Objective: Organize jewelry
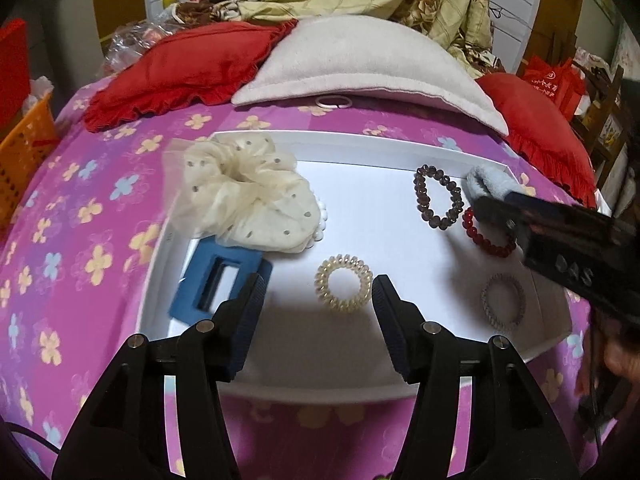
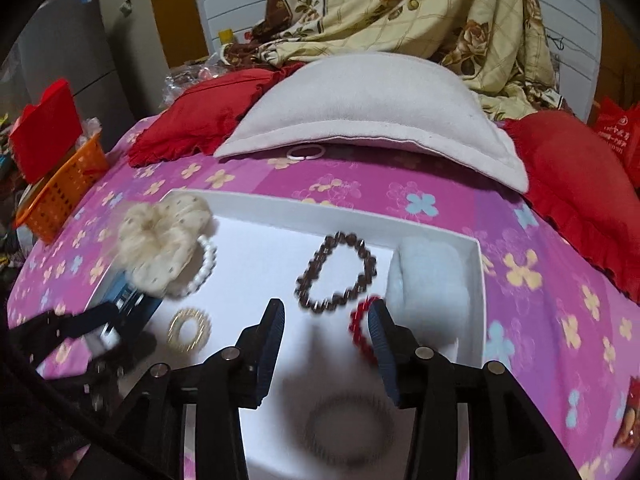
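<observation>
A: What lay nearest the left gripper (image 1: pixel 318 300)?

B: Its jaws stood wide and empty, and the clear gold coiled plastic hair tie (image 1: pixel 343 283) sat just beyond, between the tips, on the floor of the shallow white cardboard box (image 1: pixel 352 142). The blue rectangular plastic claw clip (image 1: pixel 218 286) lay beside the left finger.

A: And the right gripper (image 2: pixel 326 330)?

B: Also wide, holding nothing. A blurred grey coil tie (image 2: pixel 347 430) lay under it, and the red bead bracelet (image 2: pixel 360 326) touched its right finger, by the look of it.

A: How would one have picked well there?

B: I judged it best to take one piece at a time: centre on the red beads, close on a single side, lift straight.

A: Farther off?

B: The dark faceted bead bracelet (image 2: pixel 336 272), a pale blue fuzzy band (image 2: pixel 434 280) in the corner, and the cream dotted fabric scrunchie (image 1: pixel 244 196) over a white pearl bracelet (image 2: pixel 204 268).
</observation>
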Demonstrator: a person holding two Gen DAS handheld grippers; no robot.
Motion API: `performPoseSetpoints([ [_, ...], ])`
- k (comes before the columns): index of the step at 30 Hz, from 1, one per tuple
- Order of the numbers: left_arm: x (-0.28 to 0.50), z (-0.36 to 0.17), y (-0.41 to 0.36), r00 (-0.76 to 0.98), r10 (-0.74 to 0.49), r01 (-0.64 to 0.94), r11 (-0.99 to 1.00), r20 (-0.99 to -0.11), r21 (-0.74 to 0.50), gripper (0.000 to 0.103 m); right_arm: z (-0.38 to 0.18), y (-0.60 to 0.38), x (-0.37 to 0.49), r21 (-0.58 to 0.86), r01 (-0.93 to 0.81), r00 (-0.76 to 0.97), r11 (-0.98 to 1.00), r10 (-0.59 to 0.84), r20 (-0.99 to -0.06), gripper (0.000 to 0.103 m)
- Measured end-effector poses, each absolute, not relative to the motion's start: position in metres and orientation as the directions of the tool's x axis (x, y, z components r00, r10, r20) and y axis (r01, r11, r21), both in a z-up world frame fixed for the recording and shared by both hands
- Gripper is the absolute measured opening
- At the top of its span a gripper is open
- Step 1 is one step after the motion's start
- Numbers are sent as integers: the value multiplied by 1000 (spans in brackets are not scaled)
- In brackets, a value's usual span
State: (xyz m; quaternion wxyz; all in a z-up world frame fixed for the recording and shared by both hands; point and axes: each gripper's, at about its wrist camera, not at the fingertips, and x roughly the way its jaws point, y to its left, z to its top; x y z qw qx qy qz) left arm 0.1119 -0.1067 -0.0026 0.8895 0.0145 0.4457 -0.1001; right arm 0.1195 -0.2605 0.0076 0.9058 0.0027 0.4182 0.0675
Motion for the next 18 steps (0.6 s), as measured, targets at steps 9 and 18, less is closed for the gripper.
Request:
performPoseSetpoints([
  [9, 72, 12, -97, 615, -153, 198, 980, -773, -36, 56, 18, -247, 53, 52, -144, 650, 988, 134, -748, 42],
  [18, 23, 26, -91, 667, -138, 197, 980, -733, -5, 56, 26, -229, -2, 49, -160, 674, 986, 146, -724, 58],
])
